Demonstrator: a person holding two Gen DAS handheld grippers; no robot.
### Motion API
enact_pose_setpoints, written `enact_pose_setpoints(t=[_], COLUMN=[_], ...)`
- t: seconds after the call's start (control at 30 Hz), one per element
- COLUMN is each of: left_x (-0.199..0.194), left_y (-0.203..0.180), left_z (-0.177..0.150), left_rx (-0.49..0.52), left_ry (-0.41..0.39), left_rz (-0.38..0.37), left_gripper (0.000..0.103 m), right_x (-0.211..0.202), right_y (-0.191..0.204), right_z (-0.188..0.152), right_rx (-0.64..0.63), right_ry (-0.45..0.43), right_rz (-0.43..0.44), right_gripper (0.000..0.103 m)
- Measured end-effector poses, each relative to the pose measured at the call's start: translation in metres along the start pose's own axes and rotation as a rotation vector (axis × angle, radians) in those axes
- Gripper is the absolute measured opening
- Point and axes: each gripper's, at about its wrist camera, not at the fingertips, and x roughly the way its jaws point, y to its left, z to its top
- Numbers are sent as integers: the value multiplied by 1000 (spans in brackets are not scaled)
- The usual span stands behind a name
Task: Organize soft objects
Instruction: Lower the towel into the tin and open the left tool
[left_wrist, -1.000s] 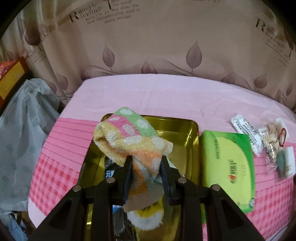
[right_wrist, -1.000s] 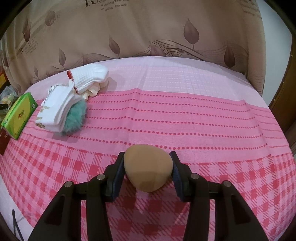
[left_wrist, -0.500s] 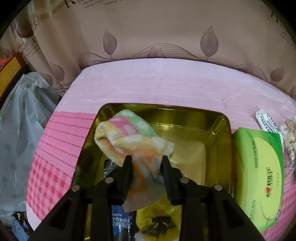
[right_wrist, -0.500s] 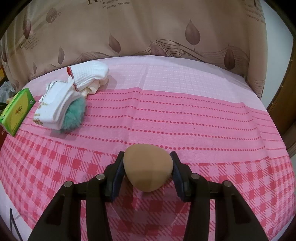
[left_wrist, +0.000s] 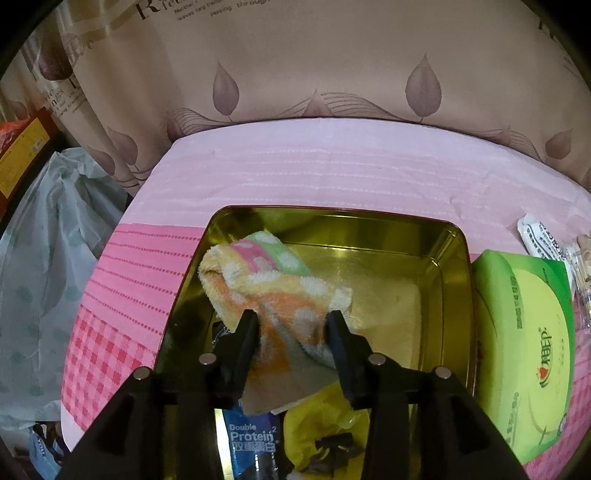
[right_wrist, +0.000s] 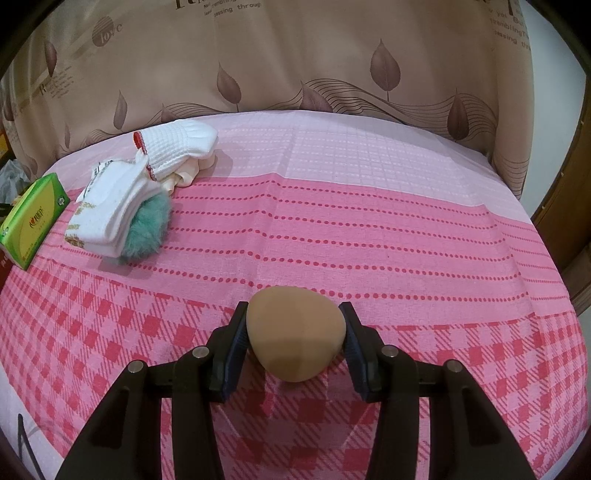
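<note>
My left gripper (left_wrist: 291, 325) is shut on a spotted towel (left_wrist: 266, 284) of yellow, orange, pink and green, held inside a gold metal tin (left_wrist: 458, 295). The tin's near end holds a blue Protein packet (left_wrist: 253, 443) and a yellow bag (left_wrist: 321, 421). My right gripper (right_wrist: 294, 317) is shut on a tan egg-shaped sponge (right_wrist: 295, 332) just above the pink checked cloth (right_wrist: 369, 229). White socks (right_wrist: 122, 199), a white knit glove (right_wrist: 177, 147) and a teal fluffy ball (right_wrist: 147, 225) lie far left.
A green tissue pack (left_wrist: 524, 343) lies right of the tin and also shows in the right wrist view (right_wrist: 31, 221). Small white packets (left_wrist: 543, 236) sit beyond it. A grey plastic bag (left_wrist: 40, 266) hangs off the table's left edge. A leaf-print curtain (right_wrist: 295, 55) stands behind.
My left gripper has moved forward and down with the towel, so it now sits lower inside the tin. The right gripper holds the sponge almost still.
</note>
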Motion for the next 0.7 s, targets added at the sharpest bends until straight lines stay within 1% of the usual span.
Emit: enact_pose_setpoints(t=[0.43, 0.6, 0.7], left_x=[-43, -57, -68], left_y=[0, 4, 6], left_z=[-8, -15, -21], left_rx=[28, 20, 24], left_ry=[-95, -121, -142], left_rz=[49, 45, 57], left_gripper=[41, 41, 41], right_x=[0, 1, 1], right_y=[-2, -2, -2], right_z=[0, 1, 1], right_rx=[-6, -8, -7], right_ry=[0, 1, 1], right_rz=[-4, -5, -6], right_gripper=[44, 44, 44])
